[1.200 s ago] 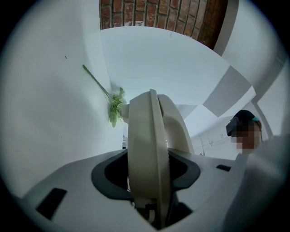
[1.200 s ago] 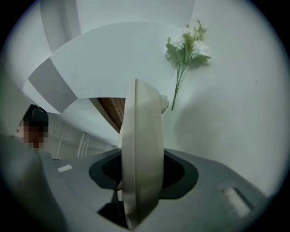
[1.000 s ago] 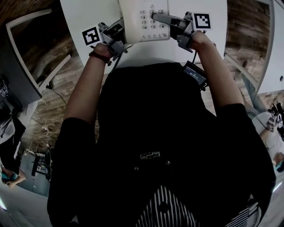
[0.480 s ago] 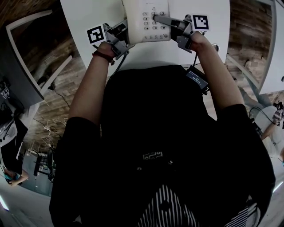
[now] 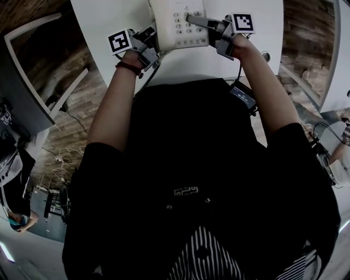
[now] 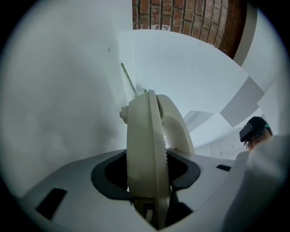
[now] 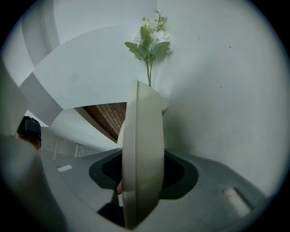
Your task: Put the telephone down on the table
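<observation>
A cream desk telephone [image 5: 180, 22] with a keypad is held between both grippers over the white table [image 5: 109, 16]. My left gripper [image 5: 150, 41] is shut on the phone's left near edge. My right gripper [image 5: 199, 22] reaches across the keypad side and is shut on the right edge. In the left gripper view the phone's body [image 6: 142, 149] stands edge-on between the jaws of the left gripper [image 6: 147, 181], with the handset [image 6: 174, 122] behind it. In the right gripper view the phone's edge [image 7: 142, 149] fills the gap of the right gripper [image 7: 140, 181]. Whether the phone touches the table is hidden.
White flowers with green leaves [image 7: 149, 41] stand against the wall beyond the phone. A small black device [image 5: 242, 94] hangs by a cable below my right hand. White chair frames [image 5: 33, 60] stand on the wooden floor at the left. A brick wall [image 6: 190, 18] lies behind the table.
Both grippers and the telephone have shifted slightly away from the person, farther over the table. Both grips look unchanged.
</observation>
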Available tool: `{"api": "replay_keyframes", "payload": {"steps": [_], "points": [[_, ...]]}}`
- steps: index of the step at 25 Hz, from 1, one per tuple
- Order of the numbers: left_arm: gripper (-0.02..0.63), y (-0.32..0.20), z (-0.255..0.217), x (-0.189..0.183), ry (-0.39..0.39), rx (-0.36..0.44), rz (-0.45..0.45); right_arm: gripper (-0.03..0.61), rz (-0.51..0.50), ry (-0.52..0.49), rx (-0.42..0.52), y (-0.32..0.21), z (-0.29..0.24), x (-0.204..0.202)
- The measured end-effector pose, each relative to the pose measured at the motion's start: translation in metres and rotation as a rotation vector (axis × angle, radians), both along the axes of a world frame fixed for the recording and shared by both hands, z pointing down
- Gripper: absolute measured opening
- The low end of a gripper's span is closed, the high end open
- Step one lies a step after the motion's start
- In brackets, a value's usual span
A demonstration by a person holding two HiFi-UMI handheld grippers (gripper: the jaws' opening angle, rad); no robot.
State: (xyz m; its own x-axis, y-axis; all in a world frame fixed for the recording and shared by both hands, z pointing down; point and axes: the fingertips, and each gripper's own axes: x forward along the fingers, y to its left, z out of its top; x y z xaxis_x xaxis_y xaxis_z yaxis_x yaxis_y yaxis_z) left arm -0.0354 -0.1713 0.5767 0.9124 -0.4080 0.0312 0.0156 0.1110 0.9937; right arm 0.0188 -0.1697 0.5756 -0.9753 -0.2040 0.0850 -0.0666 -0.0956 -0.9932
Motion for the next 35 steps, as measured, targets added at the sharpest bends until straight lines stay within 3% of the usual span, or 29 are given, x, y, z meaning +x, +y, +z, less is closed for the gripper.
{"api": "replay_keyframes", "payload": {"steps": [8, 14, 20, 26, 35], "points": [[0.201, 0.003, 0.01, -0.001, -0.024, -0.029, 0.0, 0.192, -0.006, 0.021, -0.023, 0.003, 0.008, 0.001], [0.201, 0.01, 0.017, 0.004, -0.052, -0.008, 0.033, 0.195, -0.035, 0.038, -0.01, 0.009, 0.016, 0.002], [0.212, 0.026, 0.031, -0.003, -0.188, 0.056, 0.126, 0.206, -0.104, 0.095, 0.043, 0.023, 0.023, -0.001], [0.215, 0.032, 0.035, -0.01, -0.267, 0.067, 0.194, 0.247, -0.126, 0.232, 0.001, 0.032, 0.04, -0.007], [0.239, 0.04, 0.044, -0.015, -0.411, 0.041, 0.218, 0.293, -0.229, 0.43, 0.099, 0.033, 0.042, 0.004]]}}
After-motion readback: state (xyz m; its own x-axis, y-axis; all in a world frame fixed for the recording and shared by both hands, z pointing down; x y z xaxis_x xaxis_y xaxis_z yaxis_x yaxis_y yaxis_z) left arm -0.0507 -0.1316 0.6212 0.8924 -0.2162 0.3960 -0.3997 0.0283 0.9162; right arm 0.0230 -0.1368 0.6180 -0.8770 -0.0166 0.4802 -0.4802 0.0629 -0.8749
